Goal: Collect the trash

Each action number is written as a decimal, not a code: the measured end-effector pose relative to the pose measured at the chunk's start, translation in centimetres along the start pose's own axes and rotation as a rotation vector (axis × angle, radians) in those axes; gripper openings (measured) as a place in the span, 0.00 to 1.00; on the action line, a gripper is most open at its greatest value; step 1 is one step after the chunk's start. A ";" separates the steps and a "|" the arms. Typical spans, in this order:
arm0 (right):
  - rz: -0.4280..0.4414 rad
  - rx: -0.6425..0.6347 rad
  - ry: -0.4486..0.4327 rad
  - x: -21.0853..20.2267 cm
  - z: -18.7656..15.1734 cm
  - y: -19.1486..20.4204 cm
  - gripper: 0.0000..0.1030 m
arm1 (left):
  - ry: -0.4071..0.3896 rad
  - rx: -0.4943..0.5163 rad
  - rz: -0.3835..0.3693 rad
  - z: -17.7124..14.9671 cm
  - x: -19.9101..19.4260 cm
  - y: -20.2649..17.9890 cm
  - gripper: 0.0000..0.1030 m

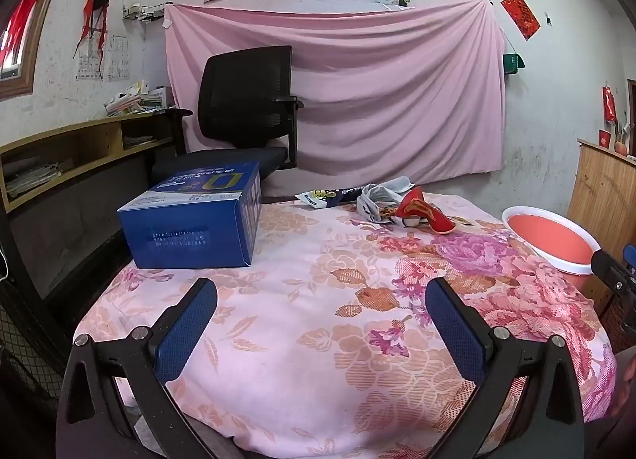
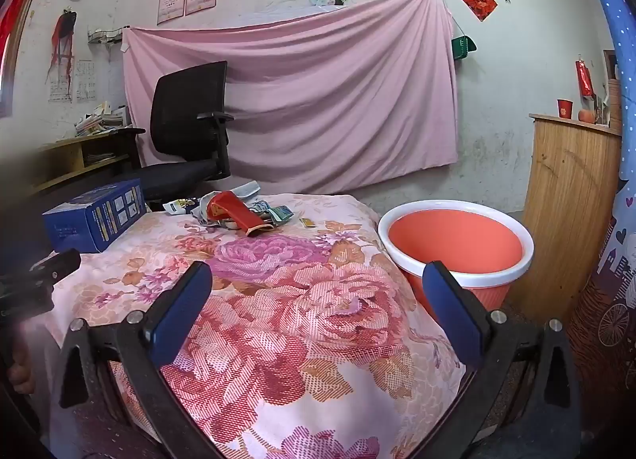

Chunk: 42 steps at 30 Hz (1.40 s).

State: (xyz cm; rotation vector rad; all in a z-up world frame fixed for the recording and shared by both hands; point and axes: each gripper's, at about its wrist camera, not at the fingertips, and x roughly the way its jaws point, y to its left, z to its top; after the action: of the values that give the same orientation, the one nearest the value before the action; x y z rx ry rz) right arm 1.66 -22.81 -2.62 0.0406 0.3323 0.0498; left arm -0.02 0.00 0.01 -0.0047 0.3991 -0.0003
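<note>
A heap of trash lies at the far edge of the flowered table: a red wrapper [image 1: 427, 210] [image 2: 234, 212], a crumpled grey-white wrapper [image 1: 379, 192], a dark snack bag [image 1: 330, 196] [image 2: 181, 205], a green packet [image 2: 282, 213] and a small yellow scrap [image 2: 308, 222]. An orange bin with a white rim [image 2: 457, 244] [image 1: 552, 238] stands beside the table's right side. My left gripper [image 1: 320, 300] is open and empty over the near table. My right gripper [image 2: 316, 284] is open and empty over the near right part.
A blue box [image 1: 194, 220] [image 2: 95, 216] sits on the table's left side. A black office chair [image 1: 246, 101] stands behind the table before a pink sheet [image 1: 357, 93]. A wooden cabinet [image 2: 568, 220] is right of the bin, shelves [image 1: 71, 156] at the left.
</note>
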 end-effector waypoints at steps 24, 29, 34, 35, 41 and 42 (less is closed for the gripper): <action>0.001 0.004 -0.003 -0.2 0.1 -0.1 1.00 | 0.004 0.003 0.002 0.3 -0.3 0.3 0.99; 0.001 0.004 -0.004 -0.2 0.2 -0.1 1.00 | 0.003 0.003 0.002 0.3 -0.3 0.3 0.99; 0.001 0.005 -0.004 -0.2 0.2 -0.1 1.00 | 0.004 0.003 0.002 0.2 -0.3 0.3 0.99; 0.001 0.005 -0.004 -0.2 0.2 -0.1 1.00 | 0.004 0.003 0.003 0.2 -0.2 0.3 0.99; 0.002 0.005 -0.004 -0.2 0.2 -0.1 1.00 | 0.003 0.004 0.003 0.3 -0.3 0.3 0.99; 0.002 0.005 -0.004 -0.2 0.2 -0.1 1.00 | 0.003 0.004 0.003 0.3 -0.3 0.3 0.99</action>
State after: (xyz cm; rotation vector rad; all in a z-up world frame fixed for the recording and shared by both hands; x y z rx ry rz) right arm 1.54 -22.90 -2.40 0.0463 0.3282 0.0504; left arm -0.21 0.32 0.39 -0.0001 0.4025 0.0017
